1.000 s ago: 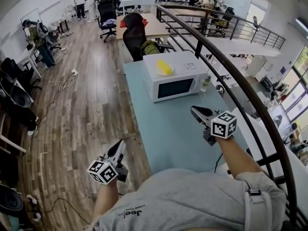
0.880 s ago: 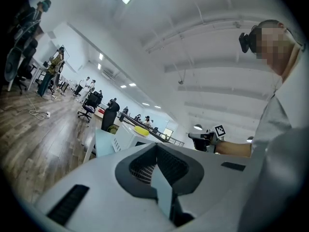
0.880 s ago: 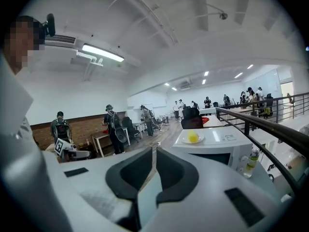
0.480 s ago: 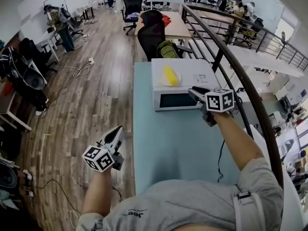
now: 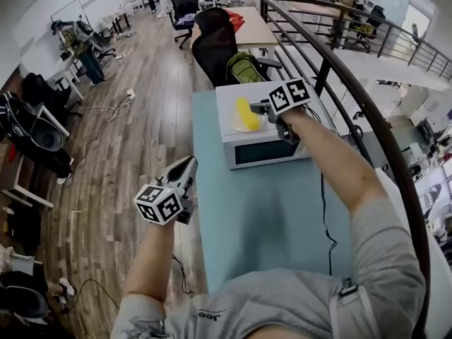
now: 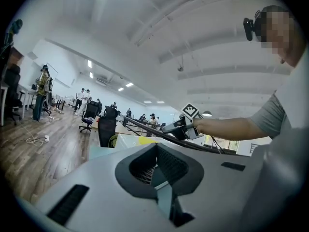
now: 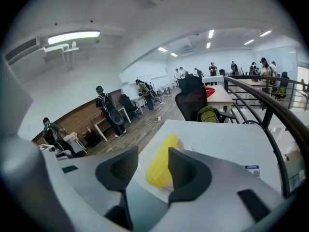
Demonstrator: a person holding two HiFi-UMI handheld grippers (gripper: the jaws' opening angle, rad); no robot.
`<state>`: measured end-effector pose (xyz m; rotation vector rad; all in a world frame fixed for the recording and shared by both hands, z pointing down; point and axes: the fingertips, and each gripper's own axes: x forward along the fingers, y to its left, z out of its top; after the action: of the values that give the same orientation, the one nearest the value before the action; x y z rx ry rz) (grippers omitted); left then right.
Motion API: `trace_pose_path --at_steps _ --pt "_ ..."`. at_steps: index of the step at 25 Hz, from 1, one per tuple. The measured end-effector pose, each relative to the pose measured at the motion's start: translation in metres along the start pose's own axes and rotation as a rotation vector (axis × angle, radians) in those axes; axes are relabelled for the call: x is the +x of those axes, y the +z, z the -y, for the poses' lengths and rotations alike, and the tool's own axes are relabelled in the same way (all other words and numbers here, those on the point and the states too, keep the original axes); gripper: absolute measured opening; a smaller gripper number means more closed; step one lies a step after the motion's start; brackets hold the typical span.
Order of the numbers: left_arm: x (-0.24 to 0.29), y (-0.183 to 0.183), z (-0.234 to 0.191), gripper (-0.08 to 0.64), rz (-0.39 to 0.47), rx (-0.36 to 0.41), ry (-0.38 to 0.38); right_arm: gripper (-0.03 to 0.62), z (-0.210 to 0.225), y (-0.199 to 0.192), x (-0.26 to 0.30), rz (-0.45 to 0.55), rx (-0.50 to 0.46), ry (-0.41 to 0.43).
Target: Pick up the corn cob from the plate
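A yellow corn cob [image 5: 243,112] lies on a pale plate [image 5: 240,126] on top of a white microwave [image 5: 265,147]. My right gripper [image 5: 263,108] hovers just right of the cob, arm stretched forward. In the right gripper view the corn cob [image 7: 161,166] shows through the gap of the right gripper [image 7: 153,167]. Its jaws are opening and the pads do not touch the cob. My left gripper [image 5: 188,165] hangs off the left edge of the table [image 5: 261,224], shut with nothing in it. The left gripper view shows that left gripper [image 6: 157,178] with its jaws together.
The microwave stands at the far end of the teal table. A curved dark railing [image 5: 339,83] runs along the right. Behind the table are a black office chair [image 5: 212,48] and a green backpack [image 5: 246,68]. Wooden floor with cables lies to the left.
My right gripper has travelled forward from over the table to the top of the microwave beside the corn, and its jaws have parted. The left gripper has moved forward and slightly up.
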<state>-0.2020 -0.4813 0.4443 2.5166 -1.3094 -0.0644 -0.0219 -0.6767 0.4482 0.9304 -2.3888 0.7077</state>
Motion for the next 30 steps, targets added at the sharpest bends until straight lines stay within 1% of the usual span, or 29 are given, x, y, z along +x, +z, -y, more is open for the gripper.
trace_pose_path --at_steps 2,4,7,9,12,15,20,22,26,29,30 --pt "0.017 0.001 -0.01 0.018 -0.005 0.016 -0.007 0.213 0.012 -0.001 0.023 -0.052 -0.011 -0.025" --pt "0.032 0.002 -0.02 0.018 -0.004 0.011 -0.017 0.227 0.022 0.0 0.043 -0.103 -0.009 -0.036" --pt "0.051 0.0 -0.037 0.018 -0.003 -0.004 -0.025 0.268 0.032 0.001 0.071 -0.177 -0.002 -0.033" --pt "0.062 -0.003 -0.047 0.018 -0.003 -0.013 -0.03 0.29 0.037 -0.002 0.085 -0.229 -0.014 -0.033" --pt "0.08 -0.009 -0.06 0.018 -0.004 -0.022 -0.037 0.296 0.044 -0.006 0.099 -0.283 -0.04 -0.03" --pt "0.099 -0.018 -0.068 0.018 -0.012 -0.028 -0.045 0.304 0.044 -0.005 0.106 -0.286 -0.045 0.005" --pt "0.123 -0.036 -0.067 0.018 -0.025 -0.049 -0.075 0.304 0.038 -0.006 0.105 -0.307 -0.11 0.035" --pt "0.13 -0.043 -0.066 0.018 -0.028 -0.06 -0.085 0.302 0.035 -0.007 0.107 -0.313 -0.12 0.05" --pt "0.138 -0.057 -0.066 0.018 -0.043 -0.081 -0.103 0.304 0.024 -0.007 0.112 -0.304 -0.114 0.098" --pt "0.14 -0.068 -0.071 0.018 -0.052 -0.102 -0.101 0.302 0.008 -0.016 0.119 -0.31 -0.074 0.174" --pt "0.139 -0.071 -0.072 0.018 -0.052 -0.112 -0.099 0.304 0.002 -0.02 0.121 -0.318 -0.077 0.19"
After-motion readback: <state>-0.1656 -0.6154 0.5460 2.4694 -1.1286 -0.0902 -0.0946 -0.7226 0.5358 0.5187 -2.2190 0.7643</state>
